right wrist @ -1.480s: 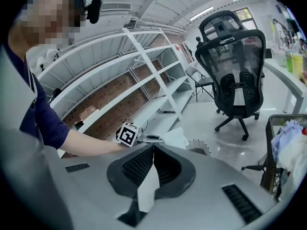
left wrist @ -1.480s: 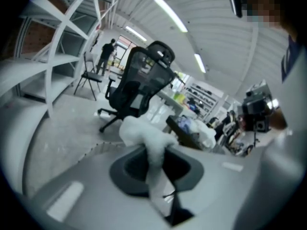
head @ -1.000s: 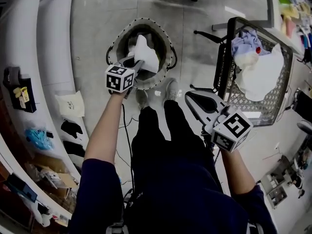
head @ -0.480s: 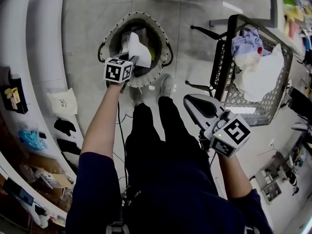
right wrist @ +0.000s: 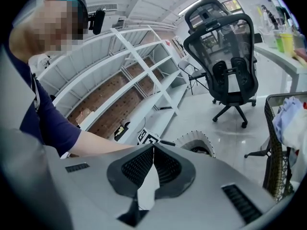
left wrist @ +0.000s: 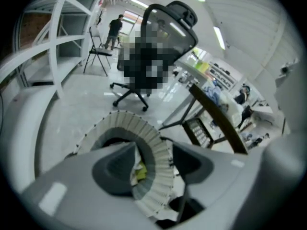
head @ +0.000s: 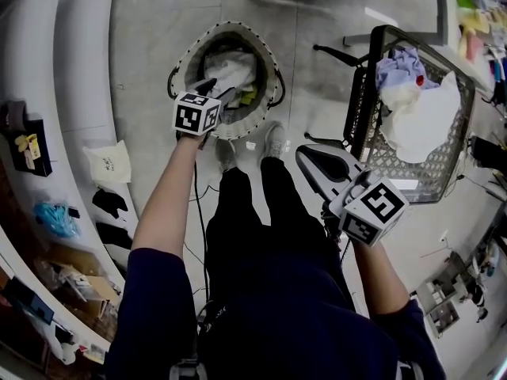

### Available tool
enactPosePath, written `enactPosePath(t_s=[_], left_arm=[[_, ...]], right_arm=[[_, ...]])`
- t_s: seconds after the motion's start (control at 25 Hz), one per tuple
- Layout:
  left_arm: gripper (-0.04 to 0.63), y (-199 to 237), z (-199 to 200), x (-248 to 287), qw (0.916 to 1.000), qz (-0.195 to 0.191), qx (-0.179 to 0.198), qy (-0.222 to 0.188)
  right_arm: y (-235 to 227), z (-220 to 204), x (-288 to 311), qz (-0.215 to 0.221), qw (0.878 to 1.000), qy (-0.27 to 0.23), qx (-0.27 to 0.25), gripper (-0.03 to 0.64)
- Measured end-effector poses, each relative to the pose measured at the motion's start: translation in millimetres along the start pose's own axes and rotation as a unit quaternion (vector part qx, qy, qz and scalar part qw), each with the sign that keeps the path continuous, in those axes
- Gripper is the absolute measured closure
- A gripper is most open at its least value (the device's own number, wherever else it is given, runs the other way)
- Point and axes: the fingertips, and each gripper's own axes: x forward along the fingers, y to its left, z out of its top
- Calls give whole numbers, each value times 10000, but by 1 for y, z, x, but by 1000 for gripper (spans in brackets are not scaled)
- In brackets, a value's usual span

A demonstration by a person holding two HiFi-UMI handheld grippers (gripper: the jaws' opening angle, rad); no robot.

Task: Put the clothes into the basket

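A round white woven basket (head: 268,60) stands on the floor ahead of the person's feet, with a white garment (head: 232,73) lying inside on other clothes. My left gripper (head: 218,91) hangs over the basket's near rim; its jaws are opening wide and nothing is between the pads. In the left gripper view my left gripper (left wrist: 153,164) straddles the ribbed basket rim (left wrist: 152,150), with a yellow-green scrap (left wrist: 140,173) showing inside. My right gripper (head: 310,158) is shut and empty, held at the person's right side. My right gripper (right wrist: 152,169) shows its ribbed pads together.
A black wire cart (head: 372,145) at the right holds more clothes (head: 416,105), white and pale blue. Curved white shelving (head: 79,93) runs along the left. Black office chairs (right wrist: 225,56) stand beyond the basket. The person's legs and shoes (head: 273,142) are just behind the basket.
The left gripper held the white garment above the basket; now its jaws have opened, the garment lies in the basket, and the gripper has sunk slightly. The right gripper stays put.
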Motion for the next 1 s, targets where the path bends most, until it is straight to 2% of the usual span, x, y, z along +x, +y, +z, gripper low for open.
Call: enactPosePath(t_s=[0.16,0.32,0.48,0.68,0.8,1.0], left_arm=[[365,-17,12,-30,9997,-42,189,-163],[374,-39,34,-73,9976,-44,477,-501],[449,-70,58,-125,9935,-204,558,-976],[538,-106,79,-190,9849,-285,736,-1540],[564,-126,92,-224,9785,-327,927,-1813],[591,-160,112,-282,9661,-445,1137,-2274]], right_arm=[[15,11,1,90,9998,-152,-112,607],[33,29,-1,166,9988,-365,-273,607],[55,44,-8,196,9969,-578,-505,607],[90,65,-19,203,9940,-887,-605,607],[106,69,-23,235,9907,-957,-938,607],[128,82,-32,245,9869,-1138,-1118,607]])
